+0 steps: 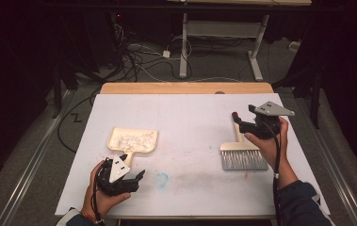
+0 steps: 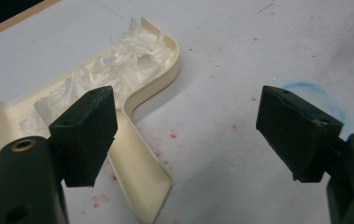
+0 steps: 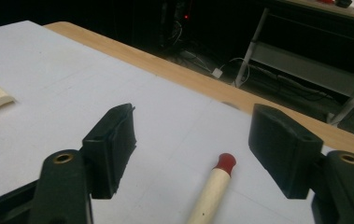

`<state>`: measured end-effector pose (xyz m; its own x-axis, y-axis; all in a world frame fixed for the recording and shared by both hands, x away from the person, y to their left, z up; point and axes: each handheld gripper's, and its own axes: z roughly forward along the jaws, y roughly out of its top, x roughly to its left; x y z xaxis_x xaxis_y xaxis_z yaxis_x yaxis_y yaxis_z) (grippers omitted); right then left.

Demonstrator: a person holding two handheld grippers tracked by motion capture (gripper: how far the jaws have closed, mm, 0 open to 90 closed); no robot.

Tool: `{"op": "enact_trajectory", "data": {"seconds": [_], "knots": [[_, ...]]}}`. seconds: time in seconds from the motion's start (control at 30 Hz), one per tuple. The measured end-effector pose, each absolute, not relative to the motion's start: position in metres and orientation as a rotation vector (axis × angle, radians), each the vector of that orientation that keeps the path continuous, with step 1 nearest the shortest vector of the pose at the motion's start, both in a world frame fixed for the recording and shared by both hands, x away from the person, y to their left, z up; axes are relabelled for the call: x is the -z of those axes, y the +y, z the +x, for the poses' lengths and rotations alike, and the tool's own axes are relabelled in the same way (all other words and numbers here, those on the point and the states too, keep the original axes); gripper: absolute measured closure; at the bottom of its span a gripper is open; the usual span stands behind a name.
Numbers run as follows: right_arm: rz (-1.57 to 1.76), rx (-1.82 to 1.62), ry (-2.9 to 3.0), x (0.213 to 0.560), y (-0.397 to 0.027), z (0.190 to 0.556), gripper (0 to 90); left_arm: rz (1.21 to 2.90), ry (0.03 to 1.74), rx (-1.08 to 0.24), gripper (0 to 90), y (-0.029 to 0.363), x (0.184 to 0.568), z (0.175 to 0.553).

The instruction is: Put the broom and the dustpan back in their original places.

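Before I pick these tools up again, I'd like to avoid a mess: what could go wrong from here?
1. The dustpan lies flat, loaded with white shreds; a tilted lift by its handle could spill them back onto the table.
2. The right gripper stands open around the brush handle; nudged, the brush could roll or shift.
3. The open left gripper sits close beside the dustpan handle and might knock it.
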<state>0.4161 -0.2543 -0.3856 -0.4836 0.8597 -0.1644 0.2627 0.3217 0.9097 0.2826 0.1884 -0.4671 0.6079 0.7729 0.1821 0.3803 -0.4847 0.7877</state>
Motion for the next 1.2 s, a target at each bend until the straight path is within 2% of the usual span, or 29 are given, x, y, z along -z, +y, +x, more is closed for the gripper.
{"op": "enact_trajectory", "data": {"seconds": [0.13, 0.5, 1.2], "knots": [[0.993, -1.137, 1.915, 0.385, -0.251, 0.414, 25.0, 2.107, 0.918, -0.686, 19.9, 0.189, 0.468, 0.283], [0.960, -1.157, 1.932, 0.382, -0.241, 0.409, 19.8, 2.098, 0.932, -0.698, 19.0, 0.190, 0.468, 0.284], [0.898, -1.181, 1.939, 0.366, -0.242, 0.386, 21.7, 2.112, 0.941, -0.722, 18.1, 0.187, 0.471, 0.287]]}}
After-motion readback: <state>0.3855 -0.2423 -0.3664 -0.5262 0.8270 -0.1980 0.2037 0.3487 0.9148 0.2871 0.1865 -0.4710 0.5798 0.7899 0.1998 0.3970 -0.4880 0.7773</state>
